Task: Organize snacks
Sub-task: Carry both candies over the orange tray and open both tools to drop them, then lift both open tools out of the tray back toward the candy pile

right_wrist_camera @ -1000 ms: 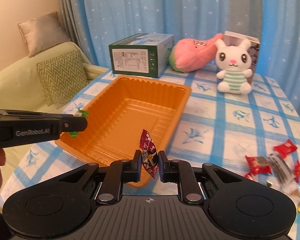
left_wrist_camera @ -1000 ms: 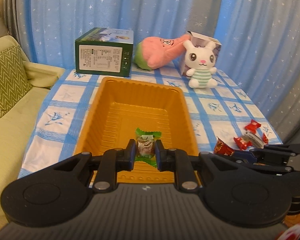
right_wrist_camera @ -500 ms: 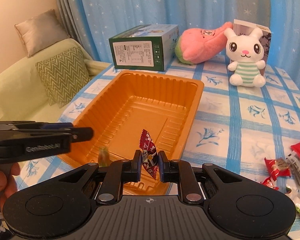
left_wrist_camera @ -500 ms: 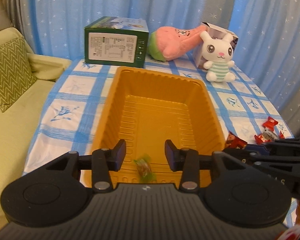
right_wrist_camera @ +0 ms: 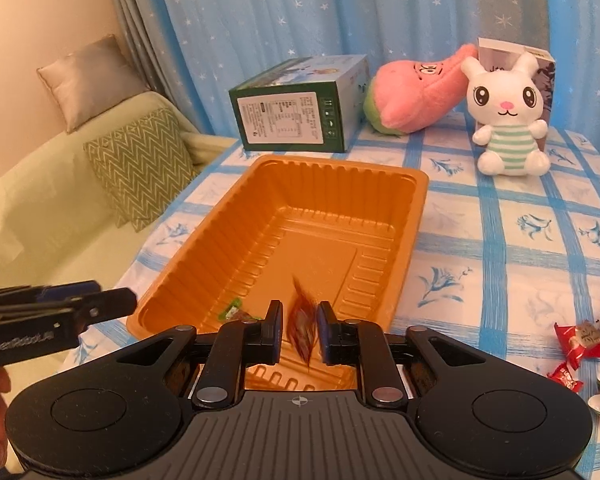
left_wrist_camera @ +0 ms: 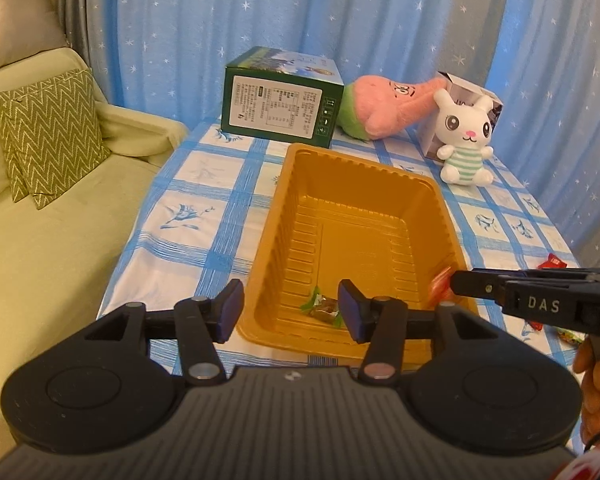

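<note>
Left gripper [left_wrist_camera: 290, 310] fingers spread wide, holding nothing, over the near end of the orange tray [left_wrist_camera: 440, 216]. Green-wrapped candy [left_wrist_camera: 323, 307] lies on the tray floor by the near wall. Right gripper [right_wrist_camera: 298, 331] fingers parted; blurred red candy [right_wrist_camera: 302, 322] between them above the tray's near end, seemingly loose. More candies [right_wrist_camera: 580, 344] right of the tray.

A green box [left_wrist_camera: 282, 105] lies on the checked tablecloth [left_wrist_camera: 204, 216] at 12 o'clock. Just right of it, at 1 o'clock, a pink plush [left_wrist_camera: 384, 110] leans against a small carton [left_wrist_camera: 466, 98]. A white bunny [left_wrist_camera: 465, 142] sits upright in front of that carton. At 9 o'clock stands a sofa [left_wrist_camera: 40, 248] with a zigzag cushion [left_wrist_camera: 48, 138]. A starry blue curtain [left_wrist_camera: 300, 12] hangs behind.
</note>
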Motion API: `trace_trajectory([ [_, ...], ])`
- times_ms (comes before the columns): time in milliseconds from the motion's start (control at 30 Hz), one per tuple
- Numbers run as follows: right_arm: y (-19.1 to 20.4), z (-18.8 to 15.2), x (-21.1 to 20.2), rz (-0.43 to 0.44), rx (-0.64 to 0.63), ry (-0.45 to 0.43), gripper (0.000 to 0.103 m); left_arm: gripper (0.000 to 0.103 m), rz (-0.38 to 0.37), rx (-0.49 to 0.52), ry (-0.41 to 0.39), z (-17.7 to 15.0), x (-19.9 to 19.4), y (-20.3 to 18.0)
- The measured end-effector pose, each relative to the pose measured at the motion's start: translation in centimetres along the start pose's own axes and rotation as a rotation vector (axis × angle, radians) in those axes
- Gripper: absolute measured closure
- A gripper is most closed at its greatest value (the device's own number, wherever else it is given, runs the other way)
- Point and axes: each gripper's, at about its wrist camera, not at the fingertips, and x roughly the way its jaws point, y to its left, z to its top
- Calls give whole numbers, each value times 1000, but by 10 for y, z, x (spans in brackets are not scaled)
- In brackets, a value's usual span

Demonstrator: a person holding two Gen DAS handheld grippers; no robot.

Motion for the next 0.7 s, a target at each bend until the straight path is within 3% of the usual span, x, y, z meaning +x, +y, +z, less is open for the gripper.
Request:
trace_trajectory([
  [67, -3, -1, -6, 5, 16, -14, 51, 47, 0, -5, -10, 0, -6, 0],
  [100, -4, -2, -11, 3, 21, -21, 50, 44, 0, -8, -14, -1, -9, -1],
  [500, -33, -55, -96, -123, 153, -59, 50, 28, -47, 18, -33, -19, -54, -37],
  [700, -46, -78, -145, -185, 212, -92, 50, 27, -79, 62, -26, -35, -75, -67],
])
